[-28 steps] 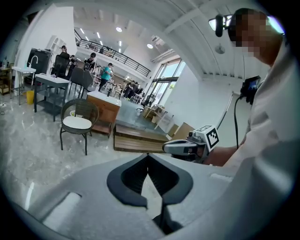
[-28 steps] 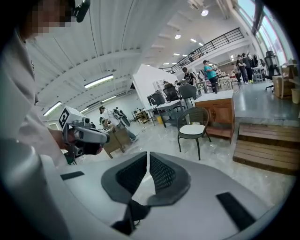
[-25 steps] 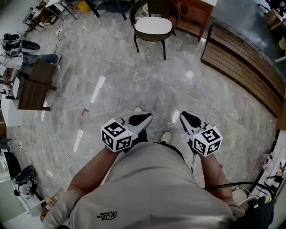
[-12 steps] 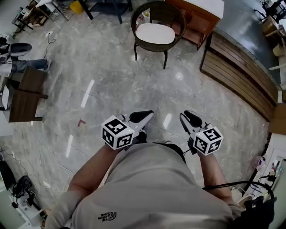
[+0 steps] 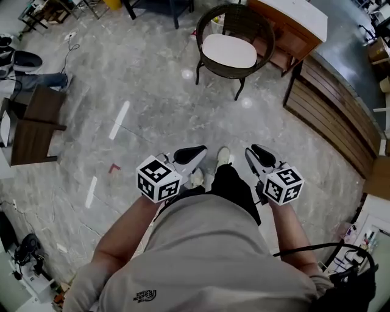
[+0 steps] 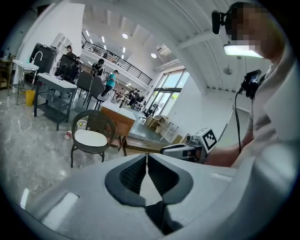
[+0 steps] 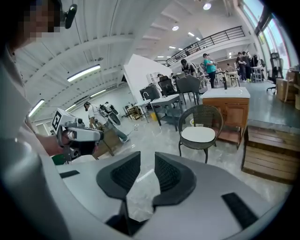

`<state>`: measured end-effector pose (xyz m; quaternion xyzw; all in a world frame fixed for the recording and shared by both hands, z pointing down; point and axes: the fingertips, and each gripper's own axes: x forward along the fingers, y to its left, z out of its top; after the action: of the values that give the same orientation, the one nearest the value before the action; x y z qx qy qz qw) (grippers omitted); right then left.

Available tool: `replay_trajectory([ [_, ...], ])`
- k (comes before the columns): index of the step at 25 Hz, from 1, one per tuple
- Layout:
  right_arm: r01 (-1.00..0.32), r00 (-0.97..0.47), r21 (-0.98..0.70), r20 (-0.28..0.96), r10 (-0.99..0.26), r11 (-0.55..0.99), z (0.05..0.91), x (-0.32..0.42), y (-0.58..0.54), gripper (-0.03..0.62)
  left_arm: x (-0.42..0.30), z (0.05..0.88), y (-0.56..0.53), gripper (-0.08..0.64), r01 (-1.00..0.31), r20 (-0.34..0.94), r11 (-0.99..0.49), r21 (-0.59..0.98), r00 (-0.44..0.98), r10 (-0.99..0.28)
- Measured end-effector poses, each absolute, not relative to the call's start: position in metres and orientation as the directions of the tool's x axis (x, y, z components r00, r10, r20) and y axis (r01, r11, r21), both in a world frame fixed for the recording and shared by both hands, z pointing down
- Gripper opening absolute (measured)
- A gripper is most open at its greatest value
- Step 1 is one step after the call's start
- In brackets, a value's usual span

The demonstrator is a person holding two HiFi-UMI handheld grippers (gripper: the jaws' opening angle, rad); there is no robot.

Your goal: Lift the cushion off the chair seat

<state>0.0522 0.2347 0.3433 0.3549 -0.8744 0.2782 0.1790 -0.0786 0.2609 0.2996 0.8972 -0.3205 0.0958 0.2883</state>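
Note:
The white oval cushion [image 5: 229, 50] lies on the seat of a dark wicker chair [image 5: 244, 18] at the top of the head view, far ahead of both grippers. It also shows as the cushion [image 6: 91, 138] in the left gripper view and the cushion [image 7: 198, 134] in the right gripper view. My left gripper [image 5: 198, 152] is held at waist height, its jaws shut with nothing between them [image 6: 147, 157]. My right gripper [image 5: 259, 151] is level with it, open, with only floor visible in the gap [image 7: 146, 161].
A wooden cabinet [image 5: 286, 24] stands behind the chair and a slatted wooden platform [image 5: 341, 116] runs along the right. A dark low table [image 5: 36, 122] sits at the left. Grey marble floor [image 5: 158, 103] lies between me and the chair. People and desks are far behind.
The chair and cushion have drawn nearer and shifted right in the head view as the person walks forward. Both grippers keep their pose in front of the body. A foot now shows between them.

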Motion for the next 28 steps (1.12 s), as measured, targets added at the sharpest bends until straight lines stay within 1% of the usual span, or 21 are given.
replay_trajectory([
  [8,-0.7,-0.711,-0.434,0.498,-0.496,0.568,0.382,0.031,0.116,0.103,-0.082,0.304,0.161,0.008,-0.658,0.381,-0.616,0.433,0.753,-0.536],
  [15,-0.659,-0.752,-0.559,0.463,-0.47,0.503,0.412,0.045,-0.022,0.103,-0.06,0.312,0.036,0.008,-0.677,0.437,-0.605,0.42,0.735,-0.519],
  [23,-0.598,-0.77,-0.739,0.423,-0.477,0.311,0.469,0.071,-0.136,0.103,-0.017,0.328,-0.074,0.015,-0.666,0.468,-0.605,0.436,0.742,-0.48],
  [28,-0.577,-0.759,-0.79,0.426,-0.492,0.207,0.526,0.082,-0.19,0.104,0.0,0.348,-0.114,0.038,-0.639,0.48,-0.606,0.474,0.764,-0.43],
])
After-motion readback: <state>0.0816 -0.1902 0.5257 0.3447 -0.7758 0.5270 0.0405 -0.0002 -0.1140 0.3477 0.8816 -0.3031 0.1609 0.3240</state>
